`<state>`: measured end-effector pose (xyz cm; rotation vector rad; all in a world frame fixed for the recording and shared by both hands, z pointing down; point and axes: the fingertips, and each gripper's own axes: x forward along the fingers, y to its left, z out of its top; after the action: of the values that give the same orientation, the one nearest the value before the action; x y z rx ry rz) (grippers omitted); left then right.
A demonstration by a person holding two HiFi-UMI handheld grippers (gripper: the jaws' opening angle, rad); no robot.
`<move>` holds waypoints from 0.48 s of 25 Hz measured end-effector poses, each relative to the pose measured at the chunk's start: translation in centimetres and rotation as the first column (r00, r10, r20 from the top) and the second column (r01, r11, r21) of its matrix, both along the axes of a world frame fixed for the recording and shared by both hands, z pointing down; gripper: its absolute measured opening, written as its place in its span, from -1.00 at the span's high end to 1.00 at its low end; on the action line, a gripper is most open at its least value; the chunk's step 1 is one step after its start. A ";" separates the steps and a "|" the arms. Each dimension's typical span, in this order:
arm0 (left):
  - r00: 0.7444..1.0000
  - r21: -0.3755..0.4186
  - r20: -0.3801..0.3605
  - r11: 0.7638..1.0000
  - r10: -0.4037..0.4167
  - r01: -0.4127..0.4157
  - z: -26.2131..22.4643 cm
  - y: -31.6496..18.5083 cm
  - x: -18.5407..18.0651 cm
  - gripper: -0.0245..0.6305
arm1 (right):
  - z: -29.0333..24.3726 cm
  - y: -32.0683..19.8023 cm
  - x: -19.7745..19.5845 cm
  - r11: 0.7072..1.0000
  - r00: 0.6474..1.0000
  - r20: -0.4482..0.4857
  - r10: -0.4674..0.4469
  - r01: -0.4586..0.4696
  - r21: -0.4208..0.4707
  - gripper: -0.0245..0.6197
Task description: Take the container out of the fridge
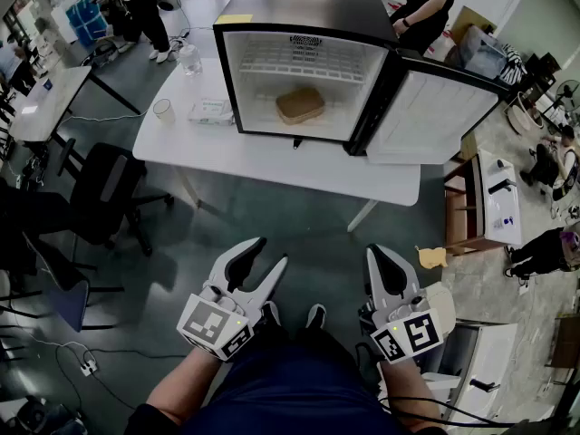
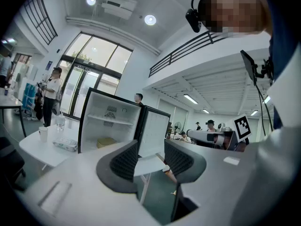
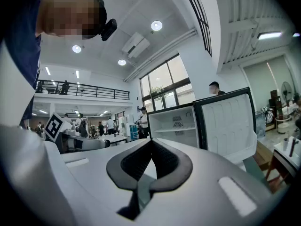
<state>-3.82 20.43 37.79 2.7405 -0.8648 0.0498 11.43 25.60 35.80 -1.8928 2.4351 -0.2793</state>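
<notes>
Tan container (image 1: 300, 105) is being kept inside the fridge (image 1: 299, 7), lying on its floor near ctr, under the white wire shelf (image 1: 304, 60); it is not being touched by anything. In the left gripper view the container (image 2: 106, 142) is being seen low in the fridge cavity, well beyond the jaws. The fridge door (image 1: 444, 107) is being left wide open, swung to the head view's right. The fridge is being carried by a white table (image 1: 272, 163). On the tabletop at the view's left a packet (image 1: 210, 111) is lying just beside the fridge, w/ a clear cup (image 1: 163, 110) next to it and a bottle (image 1: 189, 59) further back. A black office chair (image 1: 104, 193) is being seen off the table's left end.

The left gripper (image 1: 267, 254) is being held low over the grey floor, well apart from table & fridge. Its fingers are being kept spread, w/ nothing btw them, as also seen in its own view (image 2: 150, 157). The right gripper (image 1: 379, 256) is being held alongside, fingers pressed together, tips meeting, nothing pinched (image 3: 150, 147).
</notes>
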 end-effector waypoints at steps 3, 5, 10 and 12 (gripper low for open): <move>1.000 -0.009 -0.003 1.000 -0.009 0.009 -0.2 0.2 0.5 0.37 | 0.2 0.2 0.5 1.000 1.000 0.006 0.000 0.000 -0.008 0.91; 1.000 -0.008 -0.004 1.000 -0.012 0.012 -0.3 0.3 0.9 0.37 | 0.2 0.1 0.9 1.000 1.000 0.011 -0.003 0.003 -0.009 0.91; 1.000 0.001 -0.007 1.000 -0.026 0.026 -0.7 0.8 2.2 0.40 | 0.7 0.3 2.0 1.000 0.998 0.057 -0.028 0.028 -0.013 0.91; 0.998 0.009 -0.024 0.999 -0.051 0.051 -1.3 1.0 2.6 0.63 | 0.8 0.5 2.4 0.999 0.996 0.077 -0.040 0.041 -0.009 0.91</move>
<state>-1.22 21.45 36.46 2.7207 -0.9305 0.0026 13.85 26.08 36.64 -1.8031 2.4289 -0.3607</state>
